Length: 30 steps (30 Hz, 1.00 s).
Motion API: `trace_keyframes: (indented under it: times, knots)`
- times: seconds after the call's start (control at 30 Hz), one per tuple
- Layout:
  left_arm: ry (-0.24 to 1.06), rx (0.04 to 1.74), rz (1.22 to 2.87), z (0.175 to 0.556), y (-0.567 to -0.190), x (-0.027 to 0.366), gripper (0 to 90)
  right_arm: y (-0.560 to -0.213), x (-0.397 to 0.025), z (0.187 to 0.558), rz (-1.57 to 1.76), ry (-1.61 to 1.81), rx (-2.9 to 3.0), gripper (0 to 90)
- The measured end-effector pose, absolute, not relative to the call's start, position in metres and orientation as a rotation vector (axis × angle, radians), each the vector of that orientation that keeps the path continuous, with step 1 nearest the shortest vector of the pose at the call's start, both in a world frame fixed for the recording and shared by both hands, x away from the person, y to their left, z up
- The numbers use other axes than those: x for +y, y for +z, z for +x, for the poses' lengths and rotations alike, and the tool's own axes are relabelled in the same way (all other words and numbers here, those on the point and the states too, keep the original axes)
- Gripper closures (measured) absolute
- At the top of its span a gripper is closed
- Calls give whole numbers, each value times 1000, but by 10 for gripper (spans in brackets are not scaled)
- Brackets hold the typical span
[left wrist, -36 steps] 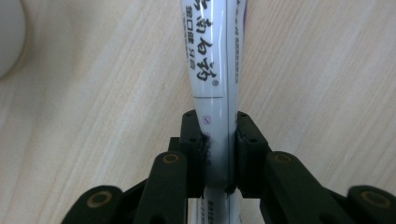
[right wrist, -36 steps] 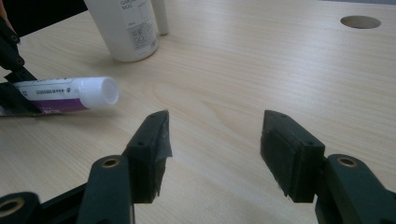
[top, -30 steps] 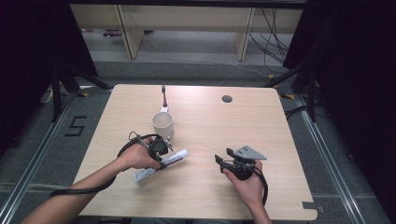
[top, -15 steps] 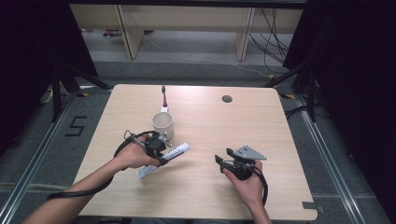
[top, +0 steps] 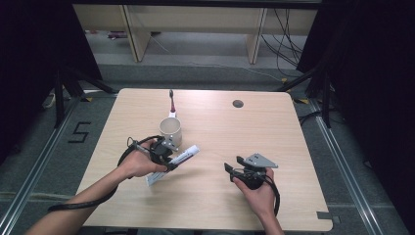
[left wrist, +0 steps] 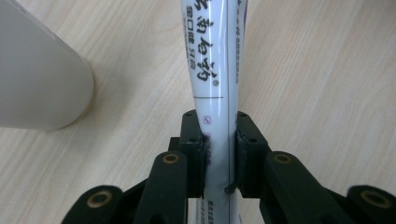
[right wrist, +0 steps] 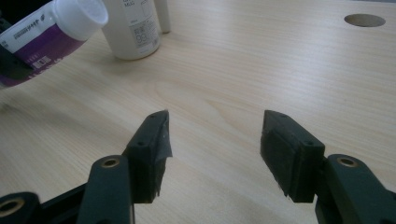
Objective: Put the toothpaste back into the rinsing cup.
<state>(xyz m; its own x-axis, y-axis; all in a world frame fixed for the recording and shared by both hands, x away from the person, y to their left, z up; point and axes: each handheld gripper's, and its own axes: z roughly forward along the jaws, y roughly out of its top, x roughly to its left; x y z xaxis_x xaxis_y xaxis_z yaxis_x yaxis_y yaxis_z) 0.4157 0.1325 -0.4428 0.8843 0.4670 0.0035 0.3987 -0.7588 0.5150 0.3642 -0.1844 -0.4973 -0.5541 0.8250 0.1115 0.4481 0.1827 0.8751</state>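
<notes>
A white and purple toothpaste tube [top: 182, 156] lies slantwise in front of a cream cup [top: 170, 130]. My left gripper [top: 170, 159] is shut on the tube's middle. In the left gripper view the jaws squeeze the tube [left wrist: 212, 70], with the cup [left wrist: 37, 70] at the left. The right gripper view shows the tube's capped end [right wrist: 51, 25] raised above the wood, near the cup [right wrist: 133, 25]. My right gripper [top: 234, 168] rests on the table to the right, open [right wrist: 212, 144], with nothing between its jaws.
A toothbrush [top: 171, 100] lies just behind the cup, pointing to the far edge. A round cable hole [top: 238, 104] sits in the tabletop [top: 293, 147] at the back right. Black cables trail from both grippers toward the near edge.
My left gripper has shifted slightly left and back with the tube, and the tube's capped end has risen a little. The right gripper has stayed where it was.
</notes>
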Motion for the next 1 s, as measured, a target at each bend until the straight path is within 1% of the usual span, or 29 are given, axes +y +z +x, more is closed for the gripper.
trace_keyframes:
  times: [0.17,0.23,0.37,0.43,0.53,0.6,0.63,0.67,0.73,0.83,0.9,1.0]
  knots:
    - [178,626,2516,412,-441,132,764,-496,-181,364,1191,1345,2072,431]
    - [195,574,2587,412,-438,133,764,-496,-179,364,1159,1353,2086,435]
    - [177,530,2653,409,-438,132,764,-489,-174,364,1066,1334,2200,440]
    - [160,514,2681,406,-437,130,763,-482,-172,366,960,1260,2298,441]
    - [164,428,2713,404,-437,128,763,-475,-164,368,842,1187,2444,441]
    - [149,399,2752,401,-437,126,763,-469,-159,367,789,1106,2556,441]
    - [136,402,2771,399,-436,126,763,-467,-158,371,685,1066,2610,438]
    - [138,375,2790,397,-437,124,763,-467,-155,369,701,1052,2637,435]
    - [136,327,2819,393,-437,121,763,-463,-151,370,579,951,2747,429]
    - [132,270,2855,388,-437,116,763,-458,-145,371,494,880,2824,409]
    - [129,228,2874,384,-436,113,763,-455,-140,372,432,876,2859,403]
    - [146,172,2879,380,-434,107,763,-450,-134,373,414,907,2892,371]
